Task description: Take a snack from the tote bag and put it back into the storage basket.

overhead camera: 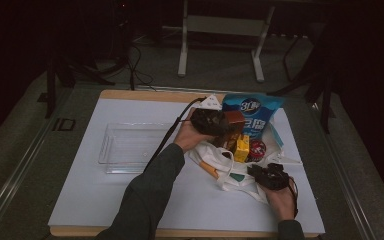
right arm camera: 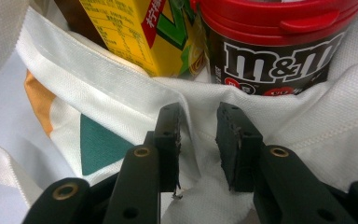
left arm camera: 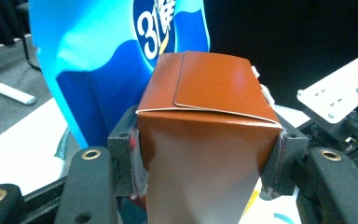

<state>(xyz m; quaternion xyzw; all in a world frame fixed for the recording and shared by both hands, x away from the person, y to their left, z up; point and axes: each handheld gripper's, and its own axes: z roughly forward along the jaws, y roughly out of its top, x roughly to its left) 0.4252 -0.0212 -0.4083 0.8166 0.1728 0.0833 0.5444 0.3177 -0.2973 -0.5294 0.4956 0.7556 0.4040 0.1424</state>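
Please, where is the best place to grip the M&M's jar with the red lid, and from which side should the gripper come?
Probably grip the M&M's jar across its round dark body, just under the red lid, coming from the open mouth of the white bag. The yellow carton stands close on one side, so one jaw should go between them. The lid's wider rim may stop slipping.

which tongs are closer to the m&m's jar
Right. The right tongs sit at the white bag's rim just in front of the m&m's jar. The left tongs are farther back, clamped on a brown box.
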